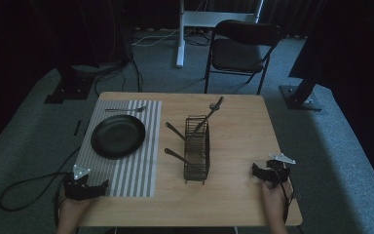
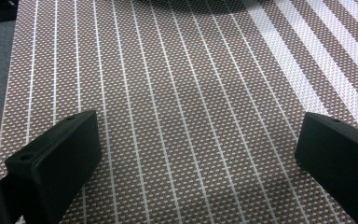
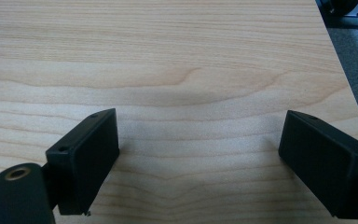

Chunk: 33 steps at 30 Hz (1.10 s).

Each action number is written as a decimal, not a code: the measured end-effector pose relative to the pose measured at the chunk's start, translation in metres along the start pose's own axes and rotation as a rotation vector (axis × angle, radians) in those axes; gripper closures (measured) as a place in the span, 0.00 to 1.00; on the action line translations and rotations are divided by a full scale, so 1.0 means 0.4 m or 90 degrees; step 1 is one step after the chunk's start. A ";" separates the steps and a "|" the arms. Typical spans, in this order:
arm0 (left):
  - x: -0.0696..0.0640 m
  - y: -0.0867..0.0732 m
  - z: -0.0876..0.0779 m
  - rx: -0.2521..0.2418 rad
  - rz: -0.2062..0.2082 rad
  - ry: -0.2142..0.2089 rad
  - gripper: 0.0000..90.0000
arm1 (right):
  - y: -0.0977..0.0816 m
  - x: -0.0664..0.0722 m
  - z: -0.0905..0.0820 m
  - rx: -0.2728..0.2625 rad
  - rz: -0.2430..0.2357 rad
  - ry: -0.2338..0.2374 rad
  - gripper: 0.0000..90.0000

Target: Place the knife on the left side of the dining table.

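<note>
Right now both tongs are sitting low at the near edge of the light wooden bench [image 1: 233, 195], each in a hand, w/ nothing between the jaws.

Left tongs [image 1: 102, 186] [image 2: 198, 154]: jaws standing wide apart, empty, hovering over the near left corner of the grey-and-white striped woven placemat [image 1: 136, 170] [image 2: 177, 84]. Left gripper view is showing just mat weave between and ahead of the jaws, w/ a strip of grey carpet off to one side.

Right tongs [image 1: 254, 170] [image 3: 198, 154]: also gaping wide, empty, pointing across bare wood; right gripper view is showing wood grain ahead and the bench edge at the far right.

Things ahead of the tongs:
- round black plate [image 1: 118, 136] lying on the placemat, well ahead of the left tongs.
- silver fork [image 1: 125, 109] lying on the mat's far edge, beyond the plate.
- black wire cutlery rack [image 1: 196, 148] standing approx. between the two tongs, closer to the right ones, a bit ahead of them.
- dark-handled utensils [image 1: 209, 113] sticking out of the rack, leaning; exact type too small to tell.

Neither tongs are touching anything.
</note>
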<state>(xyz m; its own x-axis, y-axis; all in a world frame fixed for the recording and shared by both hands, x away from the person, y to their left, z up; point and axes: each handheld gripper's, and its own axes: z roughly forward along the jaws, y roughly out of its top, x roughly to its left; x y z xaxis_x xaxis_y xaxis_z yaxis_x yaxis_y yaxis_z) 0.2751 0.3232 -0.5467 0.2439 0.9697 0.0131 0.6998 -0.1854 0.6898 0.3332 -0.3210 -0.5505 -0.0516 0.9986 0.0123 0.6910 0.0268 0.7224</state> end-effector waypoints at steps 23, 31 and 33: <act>0.000 0.000 0.000 0.001 0.002 -0.001 0.01 | 0.000 0.000 0.000 0.000 0.000 0.000 0.12; 0.005 0.001 -0.004 0.002 0.003 -0.005 0.04 | 0.000 0.000 0.000 0.000 0.000 0.000 0.13; 0.006 0.001 -0.005 0.003 0.003 -0.005 0.04 | 0.000 0.000 0.000 0.000 0.000 0.000 0.13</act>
<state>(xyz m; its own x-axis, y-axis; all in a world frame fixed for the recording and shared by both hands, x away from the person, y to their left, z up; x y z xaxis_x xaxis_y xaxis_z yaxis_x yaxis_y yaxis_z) 0.2746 0.3256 -0.5450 0.2531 0.9674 0.0111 0.7015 -0.1915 0.6865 0.3332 -0.3211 -0.5505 -0.0513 0.9986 0.0124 0.6909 0.0265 0.7225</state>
